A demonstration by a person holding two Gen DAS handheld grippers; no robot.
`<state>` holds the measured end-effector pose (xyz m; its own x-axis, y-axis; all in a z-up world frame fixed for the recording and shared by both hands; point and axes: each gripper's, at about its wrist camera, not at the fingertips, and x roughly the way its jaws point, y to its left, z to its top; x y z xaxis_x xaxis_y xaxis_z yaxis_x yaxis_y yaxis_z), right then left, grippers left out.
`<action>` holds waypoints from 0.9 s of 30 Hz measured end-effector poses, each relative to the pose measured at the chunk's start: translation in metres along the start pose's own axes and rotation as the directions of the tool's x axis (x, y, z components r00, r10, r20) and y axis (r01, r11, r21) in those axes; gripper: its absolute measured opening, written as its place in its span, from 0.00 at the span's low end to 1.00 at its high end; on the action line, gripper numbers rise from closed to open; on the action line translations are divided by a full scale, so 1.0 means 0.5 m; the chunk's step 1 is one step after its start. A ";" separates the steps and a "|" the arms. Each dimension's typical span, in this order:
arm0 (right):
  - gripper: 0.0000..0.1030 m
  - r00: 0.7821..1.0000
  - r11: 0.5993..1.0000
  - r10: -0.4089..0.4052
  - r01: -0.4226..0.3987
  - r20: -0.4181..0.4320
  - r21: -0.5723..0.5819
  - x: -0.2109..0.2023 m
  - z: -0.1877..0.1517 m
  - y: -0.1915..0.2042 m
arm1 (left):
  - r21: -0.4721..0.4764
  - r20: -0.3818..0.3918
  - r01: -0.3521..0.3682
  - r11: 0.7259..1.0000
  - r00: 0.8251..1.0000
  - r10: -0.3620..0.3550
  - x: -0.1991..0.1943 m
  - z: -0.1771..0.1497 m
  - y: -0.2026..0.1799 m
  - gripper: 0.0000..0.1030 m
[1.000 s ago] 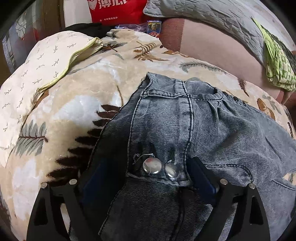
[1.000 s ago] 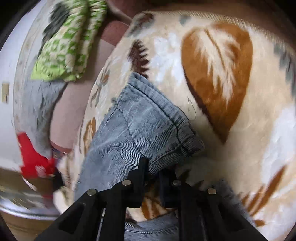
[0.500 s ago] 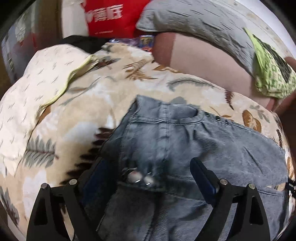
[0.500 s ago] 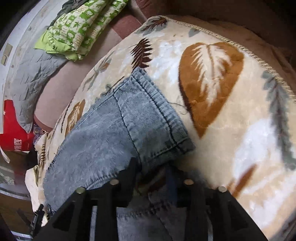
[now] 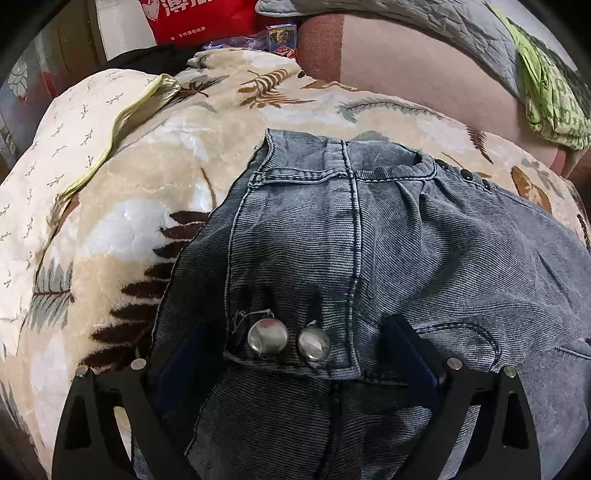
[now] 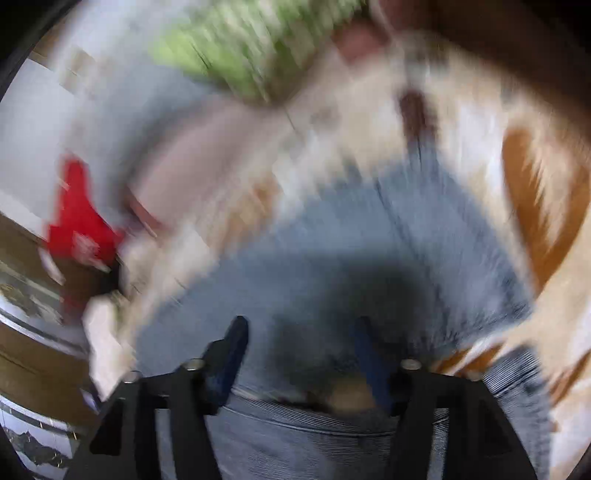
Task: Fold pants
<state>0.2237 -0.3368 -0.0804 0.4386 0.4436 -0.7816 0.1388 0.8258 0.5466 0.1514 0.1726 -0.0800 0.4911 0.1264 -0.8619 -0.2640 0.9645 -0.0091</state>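
Observation:
Grey-blue denim pants [image 5: 369,236] lie on a cream leaf-print blanket [image 5: 155,206], waistband towards me with two metal buttons [image 5: 288,338] showing. My left gripper [image 5: 291,347] is open, its fingers [image 5: 410,350] straddling the waistband at the buttons without closing on it. In the right wrist view, heavily blurred, the pants [image 6: 369,240] spread under my right gripper [image 6: 299,343], which is open with its fingers [image 6: 231,347] wide apart above the denim.
A pale pillow [image 5: 66,140] lies at the left on the blanket. A red bag [image 5: 199,18], small boxes [image 5: 282,35], a grey quilt [image 5: 424,18] and a green patterned cloth [image 5: 550,88] lie at the back. The green cloth [image 6: 236,48] also shows in the right view.
My right gripper has opened and let go of the pant leg hem, and is moving fast. My left gripper stays open over the waistband, which shifted slightly.

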 end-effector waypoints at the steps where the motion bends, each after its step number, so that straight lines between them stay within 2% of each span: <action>1: 0.60 0.999 1.000 -0.026 0.026 -0.044 0.008 0.030 -0.010 -0.016 | -0.001 -0.005 0.007 1.000 1.000 -0.007 -0.003 0.002 0.001 0.94; 2: 0.60 1.000 1.000 -0.017 0.017 -0.006 -0.006 0.026 -0.018 -0.020 | -0.005 -0.015 0.015 1.000 1.000 -0.015 -0.004 0.006 0.007 0.94; 4: 0.60 1.000 1.000 0.009 -0.008 0.008 -0.008 -0.003 -0.017 -0.015 | -0.040 -0.016 0.048 0.998 0.999 -0.049 -0.019 0.017 0.026 0.94; 7: 0.60 0.998 0.999 -0.010 0.012 0.068 -0.040 -0.063 0.002 -0.010 | -0.138 0.047 0.115 0.984 0.993 -0.110 -0.059 0.051 0.072 0.94; 9: 0.63 0.994 0.999 -0.016 0.021 0.109 -0.046 -0.099 0.025 -0.022 | -0.194 0.078 0.117 0.974 0.992 -0.104 -0.074 0.083 0.101 0.94; 12: 0.65 0.986 0.996 -0.082 0.085 0.145 -0.013 -0.124 0.077 -0.048 | -0.213 0.069 0.100 0.972 0.994 -0.087 -0.062 0.142 0.120 0.94; 17: 0.65 0.989 0.996 -0.091 0.087 0.118 0.038 -0.098 0.148 -0.098 | -0.284 0.029 0.197 0.938 0.980 -0.197 0.008 0.220 0.119 0.93; 19: 0.65 0.991 0.996 -0.074 0.069 0.108 0.051 -0.087 0.172 -0.114 | -0.309 0.022 0.214 0.927 0.976 -0.218 0.039 0.239 0.118 0.87; 21: 0.65 0.992 0.997 -0.064 0.058 0.113 0.059 -0.080 0.191 -0.124 | -0.325 -0.008 0.222 0.919 0.971 -0.237 0.069 0.250 0.113 0.64; 23: 0.64 0.991 0.996 -0.066 0.059 0.117 0.060 -0.074 0.209 -0.131 | -0.333 -0.043 0.219 0.917 0.968 -0.247 0.097 0.257 0.110 0.47; 27: 0.64 0.988 0.995 -0.098 0.095 0.117 0.033 -0.057 0.249 -0.133 | -0.318 -0.037 0.213 0.924 0.971 -0.236 0.116 0.265 0.105 0.45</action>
<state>0.3126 -0.4475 -0.0571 0.5241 0.3166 -0.7906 0.2093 0.8520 0.4799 0.2759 0.2613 -0.0631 0.5083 -0.1138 -0.8536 -0.4033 0.8444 -0.3528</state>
